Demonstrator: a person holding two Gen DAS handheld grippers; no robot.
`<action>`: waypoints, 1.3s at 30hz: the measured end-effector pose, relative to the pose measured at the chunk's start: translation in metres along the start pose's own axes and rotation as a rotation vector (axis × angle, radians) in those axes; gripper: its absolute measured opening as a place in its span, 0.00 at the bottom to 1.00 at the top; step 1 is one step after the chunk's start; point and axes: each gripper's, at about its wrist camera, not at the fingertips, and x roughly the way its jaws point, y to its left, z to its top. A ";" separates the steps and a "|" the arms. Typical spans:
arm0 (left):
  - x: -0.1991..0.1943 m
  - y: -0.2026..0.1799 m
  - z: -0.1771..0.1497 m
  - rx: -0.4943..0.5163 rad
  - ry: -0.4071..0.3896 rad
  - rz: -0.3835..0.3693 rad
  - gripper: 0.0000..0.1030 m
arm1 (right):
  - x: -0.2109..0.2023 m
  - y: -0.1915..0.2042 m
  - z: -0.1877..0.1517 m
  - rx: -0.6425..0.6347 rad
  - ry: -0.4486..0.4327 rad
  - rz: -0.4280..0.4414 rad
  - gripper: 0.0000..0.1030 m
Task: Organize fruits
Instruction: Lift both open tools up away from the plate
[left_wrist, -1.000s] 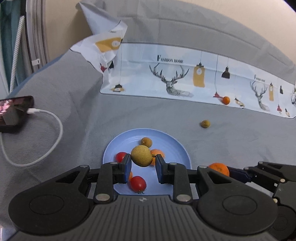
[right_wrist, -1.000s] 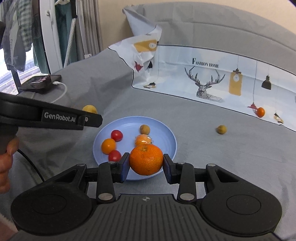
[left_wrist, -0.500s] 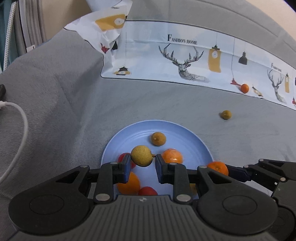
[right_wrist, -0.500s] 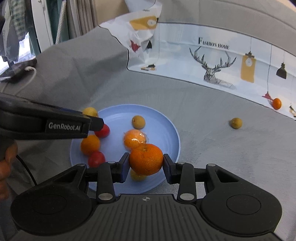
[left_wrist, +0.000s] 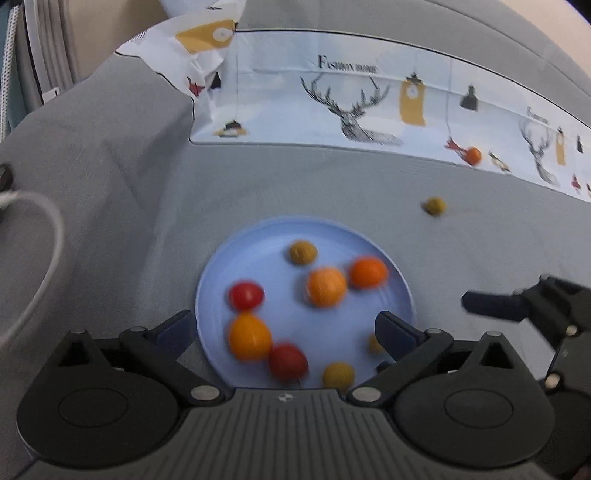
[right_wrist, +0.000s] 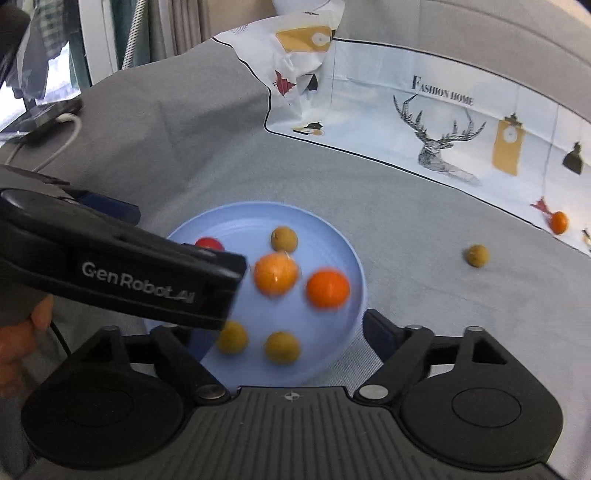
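A blue plate on the grey cloth holds several fruits. My left gripper hangs low over its near side, jaws opening wide, pads pressing nothing. Below them, blurred, lies the yellow-brown fruit, near a red tomato and an orange fruit. My right gripper is over the plate's near right rim, jaws also opening. The blurred mandarin sits on the plate ahead of it, free of the pads. One left gripper finger hides the plate's left part.
A brown fruit lies on the grey cloth right of the plate. A small orange rests on the printed sheet beyond it. A phone with a white cable lies far left. A person's hand shows at the left edge.
Both grippers sank toward the plate and opened. The yellow-brown fruit left my left gripper and the mandarin left my right gripper; both now lie on the plate.
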 end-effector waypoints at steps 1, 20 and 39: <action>-0.008 -0.001 -0.005 0.002 0.004 -0.005 1.00 | -0.009 0.000 -0.005 0.001 0.006 -0.008 0.86; -0.138 -0.025 -0.070 -0.020 -0.126 0.056 1.00 | -0.161 0.026 -0.070 0.079 -0.187 -0.068 0.96; -0.191 -0.038 -0.090 -0.003 -0.207 0.100 1.00 | -0.218 0.043 -0.085 0.031 -0.323 -0.097 0.97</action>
